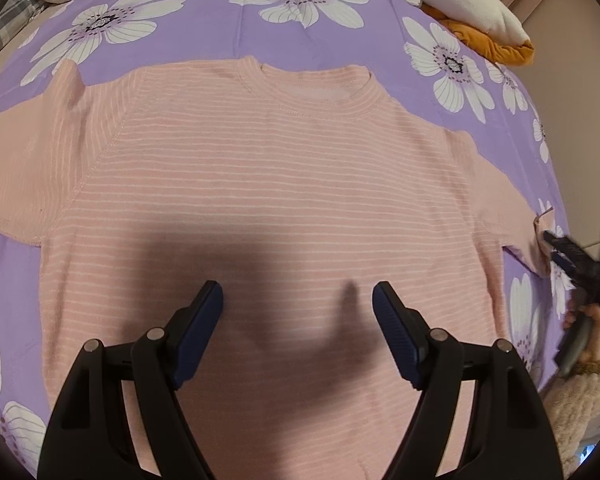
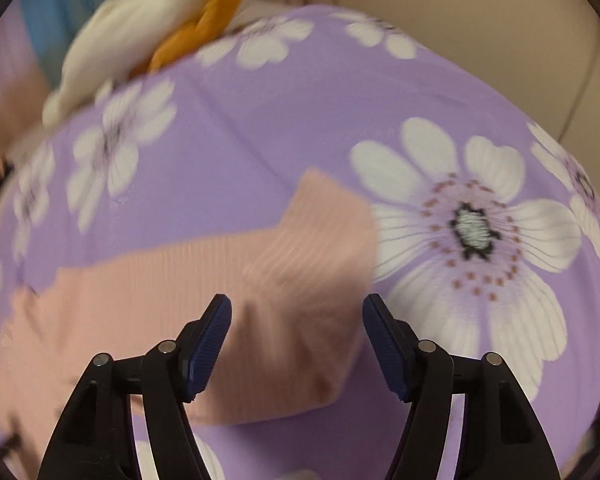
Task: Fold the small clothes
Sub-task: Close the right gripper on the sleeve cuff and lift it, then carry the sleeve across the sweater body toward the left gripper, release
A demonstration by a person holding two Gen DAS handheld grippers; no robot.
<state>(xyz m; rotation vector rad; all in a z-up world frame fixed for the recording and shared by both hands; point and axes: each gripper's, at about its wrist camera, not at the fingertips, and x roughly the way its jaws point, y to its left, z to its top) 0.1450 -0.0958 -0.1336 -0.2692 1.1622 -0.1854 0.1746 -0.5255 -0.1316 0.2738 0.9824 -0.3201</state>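
A pink striped T-shirt [image 1: 268, 184] lies flat, neck away from me, on a purple flowered bedsheet [image 1: 204, 12]. My left gripper [image 1: 298, 308] is open and empty above the shirt's lower body. My right gripper [image 2: 296, 320] is open, hovering over the end of the shirt's right sleeve [image 2: 300, 248]. In the left wrist view the right gripper [image 1: 556, 248] shows at the far right, by that sleeve's cuff. The right wrist view is blurred by motion.
A white and orange bundle of cloth [image 1: 488, 20] lies at the far right corner of the bed; it also shows in the right wrist view [image 2: 172, 28]. A plaid cloth [image 1: 8, 28] lies at the far left. A beige wall [image 2: 480, 40] lies beyond the bed edge.
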